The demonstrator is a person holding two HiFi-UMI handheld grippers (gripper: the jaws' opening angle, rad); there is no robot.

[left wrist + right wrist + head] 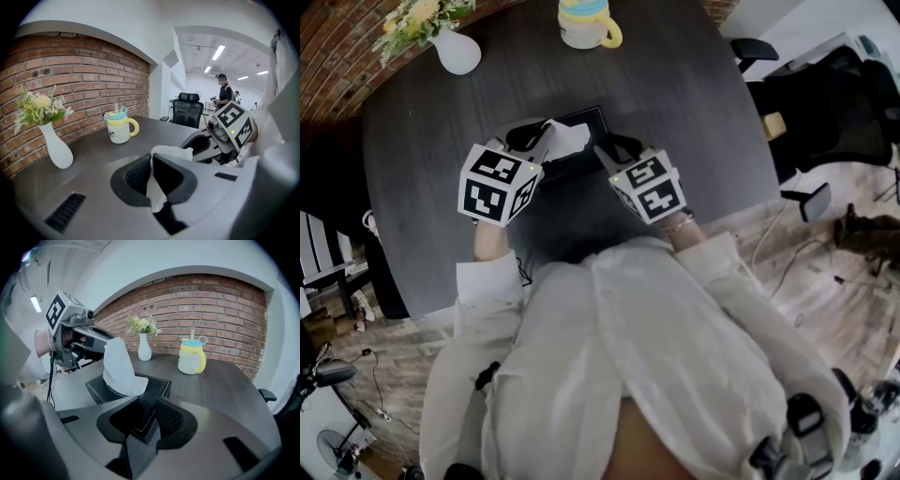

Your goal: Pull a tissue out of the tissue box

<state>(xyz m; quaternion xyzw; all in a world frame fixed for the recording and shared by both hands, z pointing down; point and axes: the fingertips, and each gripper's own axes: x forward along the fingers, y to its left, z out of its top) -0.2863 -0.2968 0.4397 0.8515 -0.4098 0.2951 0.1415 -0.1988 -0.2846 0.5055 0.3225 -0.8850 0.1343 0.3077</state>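
Note:
A black tissue box (581,122) lies on the dark round table (694,103), with a white tissue (570,138) standing up out of its slot. My left gripper (546,142) is shut on that tissue; in the left gripper view the tissue (157,187) is pinched between the closed jaws of the left gripper (152,164). My right gripper (606,153) is clamped on the box's near corner. In the right gripper view the stitched box corner (143,420) sits between the jaws of the right gripper (149,422), and the tissue (118,366) rises as a cone toward the left gripper (96,341).
A white vase with flowers (456,49) stands at the table's far left and a yellow-and-white lidded mug (584,23) at the far middle. Black office chairs (825,103) are off the table's right edge. A person (224,93) stands far back in the room.

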